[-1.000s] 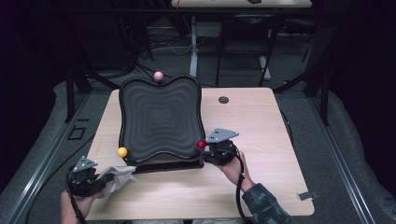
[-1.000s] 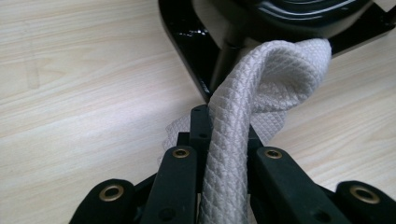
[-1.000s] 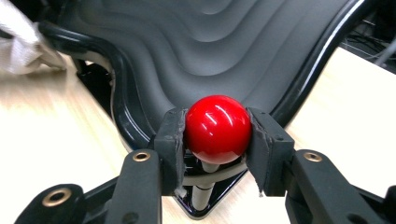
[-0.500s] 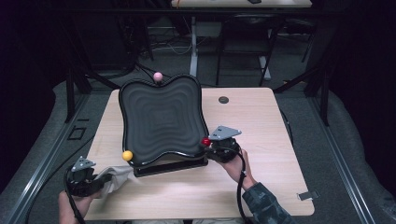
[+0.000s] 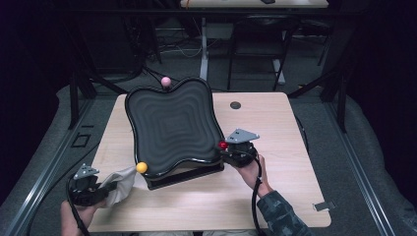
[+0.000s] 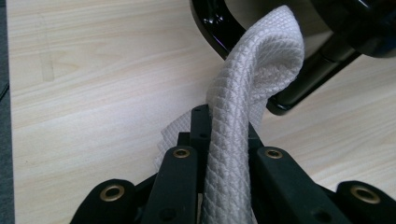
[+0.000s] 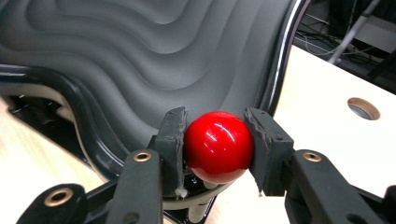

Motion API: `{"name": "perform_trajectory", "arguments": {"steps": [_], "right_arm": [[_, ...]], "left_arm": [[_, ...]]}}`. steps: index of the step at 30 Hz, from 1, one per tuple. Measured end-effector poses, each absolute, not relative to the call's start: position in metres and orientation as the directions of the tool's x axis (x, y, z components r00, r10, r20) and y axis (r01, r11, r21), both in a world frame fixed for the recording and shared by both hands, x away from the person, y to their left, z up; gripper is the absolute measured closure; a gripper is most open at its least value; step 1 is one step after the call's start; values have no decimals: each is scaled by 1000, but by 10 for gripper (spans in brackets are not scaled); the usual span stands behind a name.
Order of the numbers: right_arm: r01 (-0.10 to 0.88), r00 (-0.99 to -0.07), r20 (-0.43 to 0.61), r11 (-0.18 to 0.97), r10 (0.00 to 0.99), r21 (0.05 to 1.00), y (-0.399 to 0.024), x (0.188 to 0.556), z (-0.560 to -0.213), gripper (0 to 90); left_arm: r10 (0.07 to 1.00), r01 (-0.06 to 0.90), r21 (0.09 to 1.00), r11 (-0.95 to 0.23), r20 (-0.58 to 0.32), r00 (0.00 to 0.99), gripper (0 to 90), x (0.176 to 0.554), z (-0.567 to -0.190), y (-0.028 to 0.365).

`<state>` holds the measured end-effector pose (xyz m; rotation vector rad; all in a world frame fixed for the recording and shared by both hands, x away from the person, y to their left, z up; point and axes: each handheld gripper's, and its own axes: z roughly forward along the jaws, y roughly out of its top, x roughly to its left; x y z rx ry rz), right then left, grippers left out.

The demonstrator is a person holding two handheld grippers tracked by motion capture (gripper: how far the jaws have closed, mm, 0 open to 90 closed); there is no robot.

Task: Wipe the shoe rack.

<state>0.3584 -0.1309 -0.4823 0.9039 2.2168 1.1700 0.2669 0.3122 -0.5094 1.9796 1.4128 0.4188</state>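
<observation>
The right gripper (image 7: 215, 145) is clamped on a red ball (image 7: 218, 146) — one of the knobs at the corners of the wavy black tray (image 5: 173, 127), this one at its near right corner. From the high view the tray stands tilted, its far edge raised toward a pink ball (image 5: 166, 81) and its near edge low over a black base (image 5: 184, 173) on the wooden table (image 5: 275, 128). Holding that knob most likely steadies the tray (or sets its tilt) so the other hand can work on it without it rocking.

The left gripper (image 6: 223, 140) has its jaws closed tight on a white quilted cloth (image 6: 243, 112), which loops up from between them and rests against the tray's glossy black rim by the yellow ball (image 5: 141, 167) at the near left corner. Pinching the cloth as a folded pad gives a firm, soft edge to wipe with — the rim near the yellow ball looks like the spot in hand, though how much has been wiped can't be judged.
</observation>
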Motion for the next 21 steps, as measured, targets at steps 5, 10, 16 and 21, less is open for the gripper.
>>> {"name": "perform_trajectory", "arguments": {"steps": [5, 10, 16, 21], "right_arm": [[358, -649, -79, 395, 757, 846, -141, 366, -481, 591], [346, -645, -83, 388, 760, 854, -142, 367, -481, 594], [352, -642, -82, 388, 762, 852, -148, 371, -481, 599], [362, -627, -79, 379, 775, 852, -152, 373, -481, 598]], "left_arm": [[925, 712, 677, -188, -121, 360, 828, 271, -506, 315], [925, 712, 677, -188, -122, 360, 827, 275, -502, 316], [924, 708, 680, -191, -118, 363, 829, 279, -498, 315], [931, 696, 698, -167, -121, 344, 829, 283, -493, 318]]}}
